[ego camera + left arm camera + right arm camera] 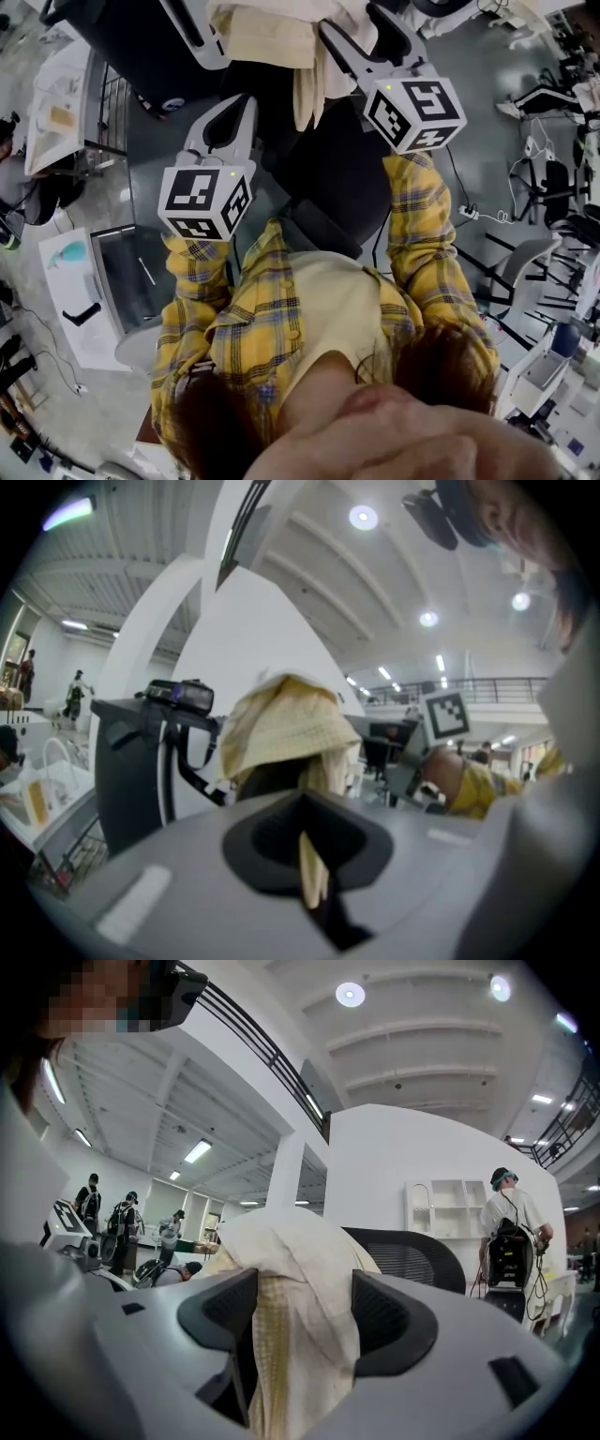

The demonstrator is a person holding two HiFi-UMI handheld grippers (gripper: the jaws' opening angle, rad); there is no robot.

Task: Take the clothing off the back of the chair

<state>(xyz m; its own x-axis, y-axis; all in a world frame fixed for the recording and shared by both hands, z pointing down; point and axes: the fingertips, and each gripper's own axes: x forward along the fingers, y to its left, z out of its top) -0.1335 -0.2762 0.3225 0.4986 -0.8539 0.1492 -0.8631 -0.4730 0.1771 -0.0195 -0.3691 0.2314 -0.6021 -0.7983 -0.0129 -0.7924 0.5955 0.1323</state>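
Yellow plaid sleeves fill the near part of the head view, reaching towards a black chair. Cream clothing is draped over the top of the chair's back. On the left gripper, the fingers are clenched on a thin fold of the clothing, while the rest of the garment sits heaped over the chair top ahead. On the right gripper, the fingers are spread apart and released. A hanging fold of the clothing lies in the gap between them, with the chair's mesh back showing just behind.
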